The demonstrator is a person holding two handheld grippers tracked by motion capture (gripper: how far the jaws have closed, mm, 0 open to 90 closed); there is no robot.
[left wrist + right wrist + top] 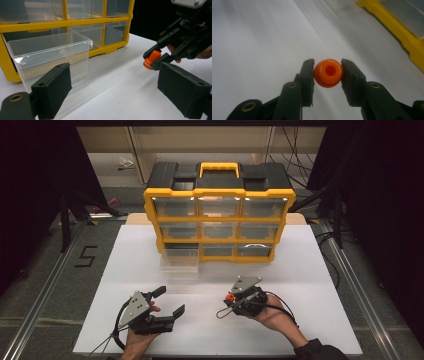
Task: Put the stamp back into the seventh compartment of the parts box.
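A small round orange piece with a hole in its end (328, 73) sits between the jaws of my right gripper (327, 76), which is shut on it just above the white table. The high view has that gripper (228, 301) at front right of centre, the orange piece (229, 297) at its tip. My left gripper (170, 301) is at front left, open and holding nothing. Its own view looks between its wide-apart jaws at a clear plastic drawer (50, 52) pulled out of the organizer, with the right gripper (160, 56) and the orange piece (151, 59) to the right.
A yellow and black organizer (219, 195) with clear drawers stands at the back middle of the white table (300, 320). Its bottom-left drawer (179, 265) juts out toward me. Dark stands and cables flank the table.
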